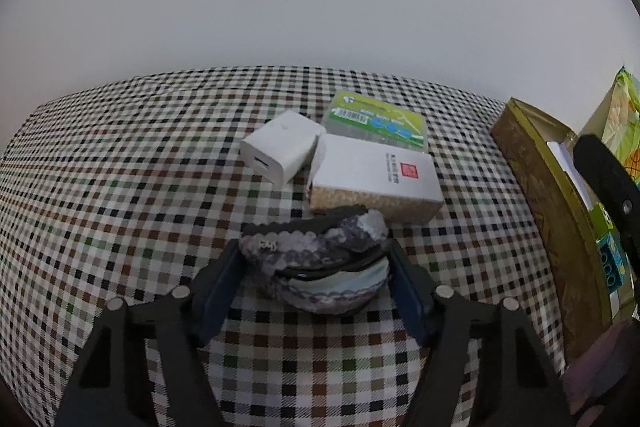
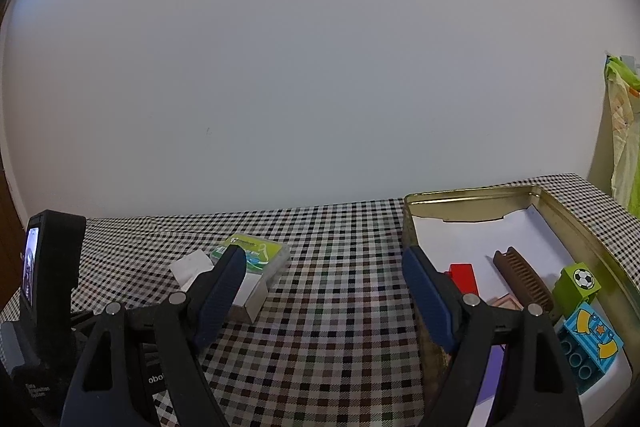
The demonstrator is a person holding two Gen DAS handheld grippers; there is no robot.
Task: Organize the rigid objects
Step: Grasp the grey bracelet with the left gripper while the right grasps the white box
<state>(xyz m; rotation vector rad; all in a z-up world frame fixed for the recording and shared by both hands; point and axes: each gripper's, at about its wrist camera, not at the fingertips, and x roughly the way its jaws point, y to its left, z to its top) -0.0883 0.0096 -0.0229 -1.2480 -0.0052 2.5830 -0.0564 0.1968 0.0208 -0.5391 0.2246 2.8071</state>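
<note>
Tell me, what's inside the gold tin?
Inside the gold tin, on white paper: a red block, a brown comb, a green soccer-ball block, a blue star block and something pink. The right gripper hides the near corner.

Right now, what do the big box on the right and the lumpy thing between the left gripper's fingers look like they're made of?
The box looks like thin metal: a shiny gold, reflective rim and inner wall. The lumpy thing looks like rough stone or crystal, matte grey with pale grainy patches, though it could be something else. The left gripper frames it.
</note>
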